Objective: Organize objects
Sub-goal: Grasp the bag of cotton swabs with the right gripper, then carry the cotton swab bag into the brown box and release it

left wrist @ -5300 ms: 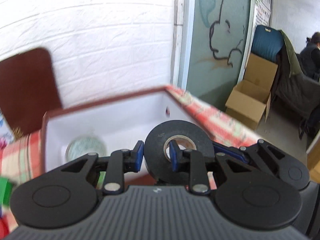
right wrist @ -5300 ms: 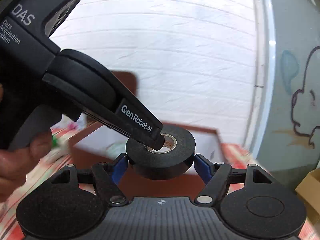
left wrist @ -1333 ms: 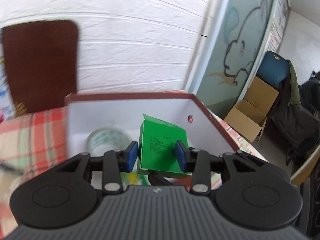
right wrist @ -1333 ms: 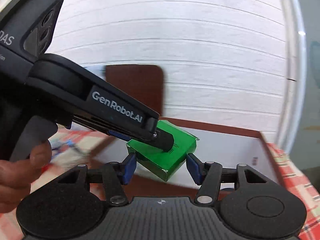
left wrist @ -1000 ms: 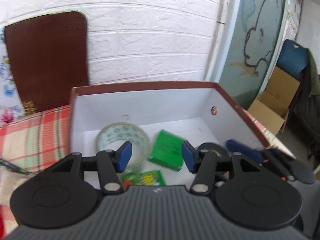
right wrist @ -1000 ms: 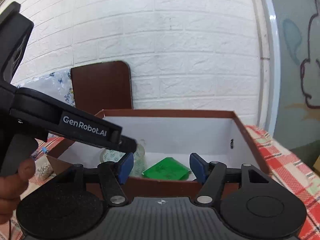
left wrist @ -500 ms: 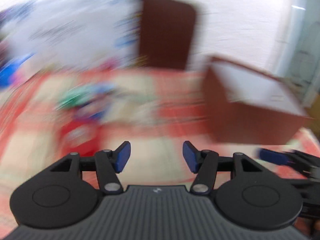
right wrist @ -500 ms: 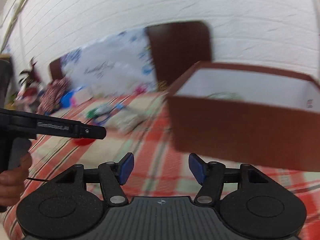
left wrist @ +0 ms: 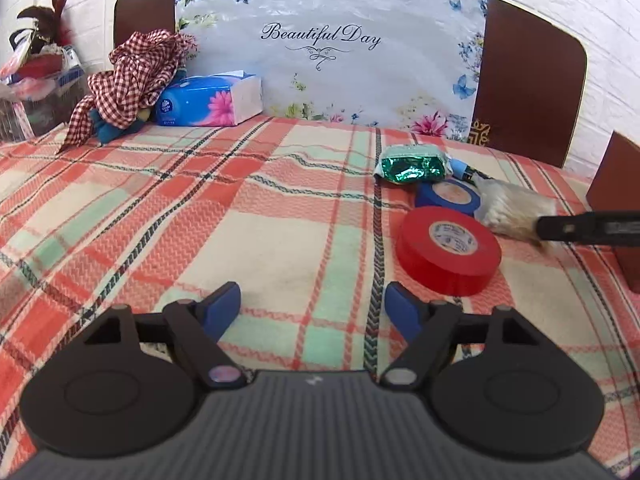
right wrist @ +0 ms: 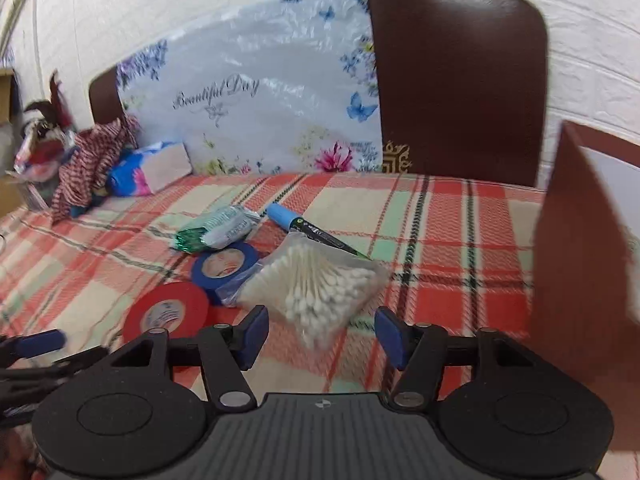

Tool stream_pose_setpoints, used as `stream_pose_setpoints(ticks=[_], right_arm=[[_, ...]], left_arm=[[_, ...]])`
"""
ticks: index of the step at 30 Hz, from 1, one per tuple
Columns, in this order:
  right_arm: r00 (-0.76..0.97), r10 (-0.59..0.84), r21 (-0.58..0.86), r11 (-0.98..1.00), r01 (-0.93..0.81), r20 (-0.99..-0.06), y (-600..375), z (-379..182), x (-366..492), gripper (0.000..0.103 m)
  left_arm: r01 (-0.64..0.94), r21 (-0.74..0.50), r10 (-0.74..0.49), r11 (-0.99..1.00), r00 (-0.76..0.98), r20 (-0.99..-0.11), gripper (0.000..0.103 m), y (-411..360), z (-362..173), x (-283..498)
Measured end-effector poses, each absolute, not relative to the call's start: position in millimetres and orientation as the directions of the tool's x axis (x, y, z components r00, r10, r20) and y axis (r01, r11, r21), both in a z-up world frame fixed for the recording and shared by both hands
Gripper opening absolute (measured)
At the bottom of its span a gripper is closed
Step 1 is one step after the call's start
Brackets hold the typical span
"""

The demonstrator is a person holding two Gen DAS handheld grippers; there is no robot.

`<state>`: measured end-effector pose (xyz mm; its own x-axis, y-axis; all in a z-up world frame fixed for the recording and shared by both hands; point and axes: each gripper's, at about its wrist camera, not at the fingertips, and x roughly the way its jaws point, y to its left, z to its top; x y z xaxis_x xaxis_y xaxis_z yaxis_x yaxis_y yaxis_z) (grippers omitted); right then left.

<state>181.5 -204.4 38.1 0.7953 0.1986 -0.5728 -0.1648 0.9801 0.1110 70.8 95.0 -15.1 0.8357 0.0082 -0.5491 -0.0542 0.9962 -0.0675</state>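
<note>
My left gripper (left wrist: 312, 310) hovers low over the plaid blanket (left wrist: 200, 216), its jaws opening with nothing between them. A red tape roll (left wrist: 448, 256) lies just ahead to its right, beside a blue tape roll (left wrist: 448, 196), a green foil packet (left wrist: 412, 168) and a bag of cotton swabs (left wrist: 512, 212). My right gripper (right wrist: 322, 330) is closing its jaws. The near corner of the bag of cotton swabs (right wrist: 316, 284) lies between the tips, and the pads are clear of it. A blue marker (right wrist: 312, 232) lies behind the bag.
The brown box (right wrist: 580, 280) stands at the right edge of the blanket. At the back a floral board (left wrist: 328, 52) leans on the dark headboard (left wrist: 528, 80). A tissue box (left wrist: 212, 98) and a checked cloth (left wrist: 132, 72) sit at the back left.
Both grippers swung left, away from the brown box and down toward the loose items on the blanket. The left jaws stand wider than before and the right jaws narrower.
</note>
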Motion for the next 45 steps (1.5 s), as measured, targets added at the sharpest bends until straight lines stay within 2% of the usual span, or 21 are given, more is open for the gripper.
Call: stream_pose_setpoints(ticks=[1, 5, 6, 10, 15, 16, 17, 18, 19, 21, 24, 27, 31, 34, 36, 41, 45], right_arm=[[0.773, 0.202, 0.121, 0.979, -0.161, -0.601, -203, 32, 191, 0.023], [0.784, 0.183, 0.115, 0.983, -0.142, -0.593, -206, 28, 180, 0.009], [0.785, 0.183, 0.111, 0.983, -0.146, -0.592, -209, 29, 170, 0.008], [0.784, 0.185, 0.086, 0.982, -0.167, -0.592, -227, 27, 110, 0.008], [0.791, 0.094, 0.002, 0.993, -0.116, -0.604, -268, 28, 14, 0.01], [0.792, 0.079, -0.002, 0.995, -0.1, -0.605, -280, 28, -1, 0.018], [0.795, 0.068, 0.001, 0.996, -0.084, -0.603, -292, 30, -13, 0.039], [0.793, 0.066, 0.014, 0.997, -0.072, -0.606, -302, 31, -23, 0.048], [0.792, 0.078, 0.037, 0.997, -0.07, -0.606, -310, 31, -30, 0.049], [0.79, 0.109, 0.103, 0.993, -0.059, -0.603, -323, 31, -37, 0.048], [0.799, 0.156, 0.206, 0.978, -0.041, -0.58, -330, 28, -33, 0.048], [0.809, 0.202, 0.277, 0.96, -0.05, -0.553, -327, 29, -22, 0.048], [0.811, 0.231, 0.29, 0.954, -0.08, -0.537, -326, 29, -9, 0.048], [0.796, 0.255, 0.314, 0.946, -0.087, -0.549, -328, 21, 4, 0.048], [0.797, 0.269, 0.313, 0.944, -0.105, -0.541, -326, 16, 10, 0.035], [0.807, 0.259, 0.304, 0.947, -0.104, -0.531, -325, 16, 9, 0.026], [0.827, 0.249, 0.282, 0.953, -0.114, -0.504, -326, 25, -7, 0.026]], left_arm=[[-0.054, -0.07, 0.006, 0.996, 0.836, -0.548, 0.08, 91, -14, 72], [-0.048, -0.081, -0.004, 0.996, 0.837, -0.547, 0.082, 85, -12, 70], [-0.047, -0.083, -0.006, 0.995, 0.837, -0.547, 0.082, 85, -12, 70], [-0.045, -0.079, -0.006, 0.996, 0.838, -0.546, 0.082, 84, -13, 70], [-0.04, -0.047, 0.007, 0.998, 0.833, -0.554, 0.083, 80, -12, 70], [-0.038, -0.032, 0.013, 0.999, 0.829, -0.56, 0.083, 78, -11, 71], [-0.039, -0.013, 0.025, 0.999, 0.821, -0.571, 0.082, 74, -9, 71], [-0.031, -0.012, 0.019, 0.999, 0.81, -0.586, 0.074, 68, -5, 71], [0.001, -0.052, -0.032, 0.999, 0.799, -0.601, 0.071, 62, 2, 70], [0.112, -0.167, -0.192, 0.979, 0.772, -0.606, 0.063, 41, 18, 64], [0.283, -0.221, -0.358, 0.933, 0.704, -0.613, 0.064, -11, 36, 54], [0.359, -0.341, -0.492, 0.869, 0.557, -0.669, 0.066, -47, 36, 56], [0.385, -0.353, -0.512, 0.852, 0.478, -0.714, 0.067, -74, 29, 61], [0.374, -0.356, -0.508, 0.856, 0.485, -0.712, 0.058, -80, 16, 57], [0.403, -0.355, -0.524, 0.843, 0.473, -0.708, 0.032, -86, 17, 55], [0.38, -0.381, -0.529, 0.843, 0.456, -0.716, 0.029, -90, 21, 57], [0.411, -0.359, -0.532, 0.838, 0.47, -0.704, 0.028, -95, 35, 44]])
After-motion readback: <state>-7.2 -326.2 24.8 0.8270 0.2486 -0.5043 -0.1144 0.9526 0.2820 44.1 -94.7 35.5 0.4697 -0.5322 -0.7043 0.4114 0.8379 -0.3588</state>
